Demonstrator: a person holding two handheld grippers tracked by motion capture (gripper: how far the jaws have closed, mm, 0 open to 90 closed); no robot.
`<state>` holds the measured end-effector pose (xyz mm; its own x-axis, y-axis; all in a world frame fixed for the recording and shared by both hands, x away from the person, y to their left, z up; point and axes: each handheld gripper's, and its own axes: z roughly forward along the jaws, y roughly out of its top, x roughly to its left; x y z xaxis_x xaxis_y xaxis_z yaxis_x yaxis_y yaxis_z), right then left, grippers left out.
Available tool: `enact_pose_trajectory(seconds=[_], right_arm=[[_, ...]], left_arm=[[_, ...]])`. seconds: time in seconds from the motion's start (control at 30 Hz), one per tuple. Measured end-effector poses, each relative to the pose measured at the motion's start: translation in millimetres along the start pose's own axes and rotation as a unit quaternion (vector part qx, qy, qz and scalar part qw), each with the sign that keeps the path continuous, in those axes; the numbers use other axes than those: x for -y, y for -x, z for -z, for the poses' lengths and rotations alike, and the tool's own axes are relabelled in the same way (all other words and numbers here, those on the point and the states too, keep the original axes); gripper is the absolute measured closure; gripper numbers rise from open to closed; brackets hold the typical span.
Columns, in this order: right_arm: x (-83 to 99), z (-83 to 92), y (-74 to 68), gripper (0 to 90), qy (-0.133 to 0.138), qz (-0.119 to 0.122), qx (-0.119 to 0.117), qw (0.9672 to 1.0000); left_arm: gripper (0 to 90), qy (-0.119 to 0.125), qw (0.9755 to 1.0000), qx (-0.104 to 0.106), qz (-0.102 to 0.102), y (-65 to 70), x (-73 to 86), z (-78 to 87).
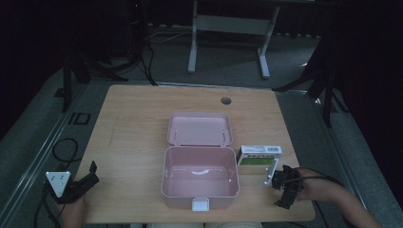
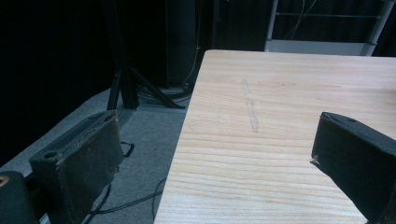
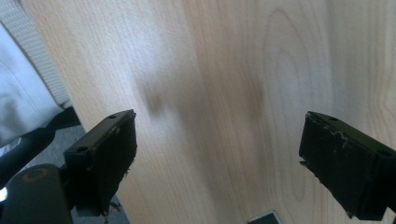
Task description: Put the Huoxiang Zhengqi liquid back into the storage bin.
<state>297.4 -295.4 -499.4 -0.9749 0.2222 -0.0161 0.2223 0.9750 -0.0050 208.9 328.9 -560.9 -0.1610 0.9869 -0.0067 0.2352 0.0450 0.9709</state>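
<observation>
An open pink box (image 1: 199, 190) stands in the middle of the wooden table (image 1: 133, 123), empty, with its lid (image 1: 199, 128) laid back behind it and a white latch (image 1: 199, 204) at the front. A white and green carton (image 1: 259, 156) lies just right of the box. My left gripper (image 1: 94, 173) is at the table's front left corner, open, holding nothing (image 2: 215, 149). My right gripper (image 1: 281, 192) hovers at the front right, just in front of the carton. Its jaws are wide apart over bare wood (image 3: 217, 158).
The table's left edge (image 2: 180, 154) drops to grey floor with cables and a black stand leg (image 2: 140, 88). A round cable hole (image 1: 226, 100) sits at the table's back. White clothing (image 3: 18, 102) shows past the front edge. A metal table frame (image 1: 228, 23) stands beyond.
</observation>
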Motion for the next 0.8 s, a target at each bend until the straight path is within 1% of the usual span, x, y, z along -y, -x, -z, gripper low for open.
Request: enact_pose_trajectory(seconds=[0.07, 0.13, 0.17, 0.2, 0.23, 0.27, 0.3, 0.33, 0.37, 0.43, 0.47, 0.53, 0.57, 0.6, 0.67, 0.7, 0.73, 0.77, 0.8], right_arm=[[-6.5, 0.1, -2.3, 10.7, -0.007, 0.006, -0.001, 1.0000], [-12.7, 0.8, -3.5, 10.7, -0.012, 0.010, -0.012, 0.9998], [-15.8, 1.3, -4.8, 10.7, -0.013, 0.013, -0.010, 0.9998], [-18.9, 1.8, -5.0, 10.7, -0.012, 0.018, -0.010, 0.9997], [-18.9, 1.8, -5.0, 10.7, -0.012, 0.018, -0.010, 0.9997], [-24.9, 2.7, -6.0, 10.6, -0.011, 0.024, -0.015, 0.9995], [-28.0, 3.2, -6.3, 10.7, -0.011, 0.026, -0.012, 0.9995], [-30.9, 3.8, -6.6, 10.7, -0.011, 0.034, -0.013, 0.9993], [-34.0, 4.7, -7.2, 10.7, -0.011, 0.042, -0.008, 0.9990], [-40.2, 7.0, -7.7, 13.6, -0.009, 0.050, -0.010, 0.9986], [-43.1, 8.7, -8.3, 13.7, -0.002, 0.055, -0.006, 0.9985], [-48.6, 11.9, -8.2, 13.7, -0.003, 0.062, -0.011, 0.9980], [-51.5, 14.1, -8.7, 13.6, -0.006, 0.067, -0.003, 0.9977], [-53.1, 15.8, -8.3, 13.5, -0.006, 0.071, -0.003, 0.9974], [-56.6, 21.1, -8.5, 13.6, 0.000, 0.079, 0.004, 0.9969], [-58.1, 23.9, -8.1, 13.7, 0.003, 0.082, 0.002, 0.9966], [-59.3, 26.6, -8.1, 14.2, 0.007, 0.088, 0.006, 0.9961], [-59.3, 26.6, -8.1, 14.2, 0.007, 0.088, 0.006, 0.9961], [-61.6, 33.1, -6.5, 14.6, 0.010, 0.096, 0.012, 0.9953]], left_arm=[[2.1, -0.001, 1.0000, 0.000, 0.000, 0.0, 0.0, 0.0], [2.1, -0.001, 1.0000, 0.001, 0.000, -0.1, 0.0, 0.0], [2.1, -0.001, 1.0000, 0.001, 0.000, -0.1, 0.0, 0.0], [2.1, -0.001, 1.0000, 0.001, 0.000, -0.1, 0.0, 0.0], [2.1, -0.001, 1.0000, 0.001, 0.000, -0.1, 0.0, 0.0], [2.1, -0.001, 1.0000, 0.002, 0.000, -0.2, -0.1, 0.0], [2.1, -0.001, 1.0000, 0.002, 0.000, -0.3, -0.1, 0.0], [2.1, -0.001, 1.0000, 0.003, 0.000, -0.3, -0.1, 0.0], [2.1, -0.001, 1.0000, 0.003, 0.000, -0.2, -0.1, -0.1], [2.1, -0.002, 1.0000, 0.003, -0.001, 0.0, -0.1, -0.1], [2.1, -0.002, 1.0000, 0.003, -0.001, 0.0, -0.1, -0.1], [2.1, -0.002, 1.0000, 0.003, -0.001, -0.1, -0.1, -0.1], [2.1, -0.001, 1.0000, 0.004, 0.000, -0.2, -0.1, -0.1], [2.1, -0.002, 1.0000, 0.003, -0.001, -0.2, -0.1, -0.1], [2.1, -0.002, 1.0000, 0.004, -0.001, 0.0, -0.1, -0.2], [2.1, -0.002, 1.0000, 0.004, -0.001, 0.0, -0.1, -0.3], [2.1, -0.002, 1.0000, 0.005, -0.001, 0.0, -0.1, -0.3], [2.1, -0.002, 1.0000, 0.005, -0.001, 0.0, -0.1, -0.3], [2.1, -0.002, 1.0000, 0.004, -0.001, 0.0, -0.1, -0.4]])
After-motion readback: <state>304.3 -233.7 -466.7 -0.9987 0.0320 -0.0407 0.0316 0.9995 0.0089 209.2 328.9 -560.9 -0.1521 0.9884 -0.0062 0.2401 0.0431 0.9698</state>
